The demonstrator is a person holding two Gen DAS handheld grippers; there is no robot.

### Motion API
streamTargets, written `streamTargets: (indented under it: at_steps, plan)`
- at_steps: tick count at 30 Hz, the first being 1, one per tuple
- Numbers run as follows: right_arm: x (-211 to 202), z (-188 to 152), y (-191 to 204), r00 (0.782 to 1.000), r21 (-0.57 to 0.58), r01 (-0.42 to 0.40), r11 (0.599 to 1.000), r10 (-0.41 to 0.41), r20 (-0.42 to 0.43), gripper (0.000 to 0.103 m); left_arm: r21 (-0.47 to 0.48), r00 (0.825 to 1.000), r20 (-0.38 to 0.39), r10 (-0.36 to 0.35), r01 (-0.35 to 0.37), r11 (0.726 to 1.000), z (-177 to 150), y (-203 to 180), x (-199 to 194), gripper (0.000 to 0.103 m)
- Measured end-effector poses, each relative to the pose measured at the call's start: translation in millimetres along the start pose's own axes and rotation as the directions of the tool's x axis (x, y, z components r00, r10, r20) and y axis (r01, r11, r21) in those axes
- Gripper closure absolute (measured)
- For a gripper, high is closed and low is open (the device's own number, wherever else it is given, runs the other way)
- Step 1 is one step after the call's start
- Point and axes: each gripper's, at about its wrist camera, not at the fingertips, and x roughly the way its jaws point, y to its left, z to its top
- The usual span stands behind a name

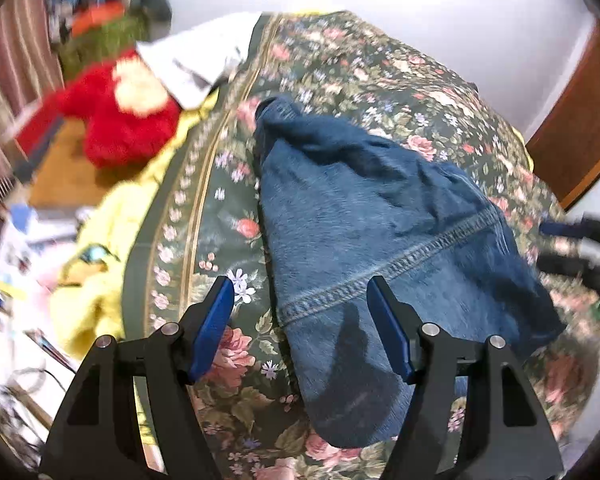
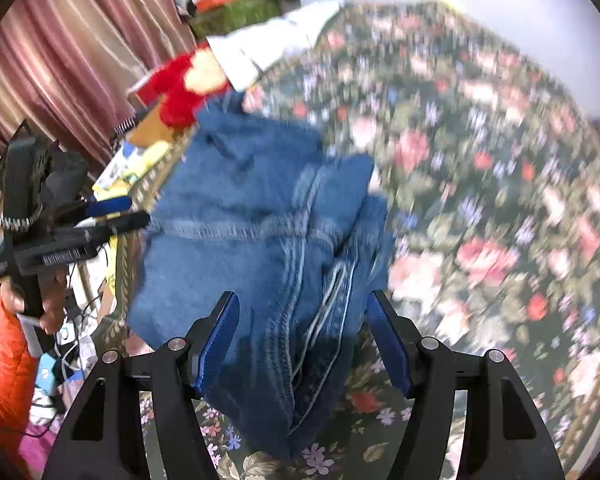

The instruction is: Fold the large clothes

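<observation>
Two grippers above jeans (image 1: 372, 240) spread on bed (image 1: 380, 80); we see left gripper (image 1: 300, 320) jaws wide, holding nothing; right gripper (image 2: 302, 328) likewise; denim bunched, likely awaiting next fold.

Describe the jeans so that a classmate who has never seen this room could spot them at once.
Find the bed under its floral cover. The jeans lie bunched across its middle. They are the only plain blue denim there, with pale stitched seams, unlike the red plush toy beside the bed.
</observation>
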Motion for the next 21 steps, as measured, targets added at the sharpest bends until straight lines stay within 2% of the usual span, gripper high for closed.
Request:
streamTargets:
  at_steps: [4,8,11,17,21]
  plan:
    - [-4.8,0.9,13.8,0.999,-0.037,0.023,0.999,-0.022,0.050,0.027,0.103,0.996,0.052,0.074,-0.079,0.992,-1.8,-34.8,5.3,0.035]
    - [23.5,-11.8,20.4,0.998,-0.083,0.050,0.995,-0.053,-0.026,0.027,0.156,0.991,0.046,0.126,-0.131,0.979,-7.3,-56.5,25.2,0.035]
    - [43.1,-24.0,14.4,0.993,-0.108,0.065,0.992,-0.075,-0.092,0.027,0.153,0.990,0.012,0.143,-0.143,0.978,-16.7,-58.1,36.7,0.035]
    - [36.3,-33.9,-14.2,0.995,-0.049,-0.015,0.999,0.010,-0.099,0.020,0.121,0.985,0.026,0.172,-0.174,0.977,-29.2,-45.3,38.2,0.028]
    - [27.8,-40.6,-25.4,0.995,-0.051,-0.020,0.999,0.015,-0.102,0.016,0.137,0.983,0.019,0.181,-0.182,0.974,-32.0,-36.0,28.6,0.027]
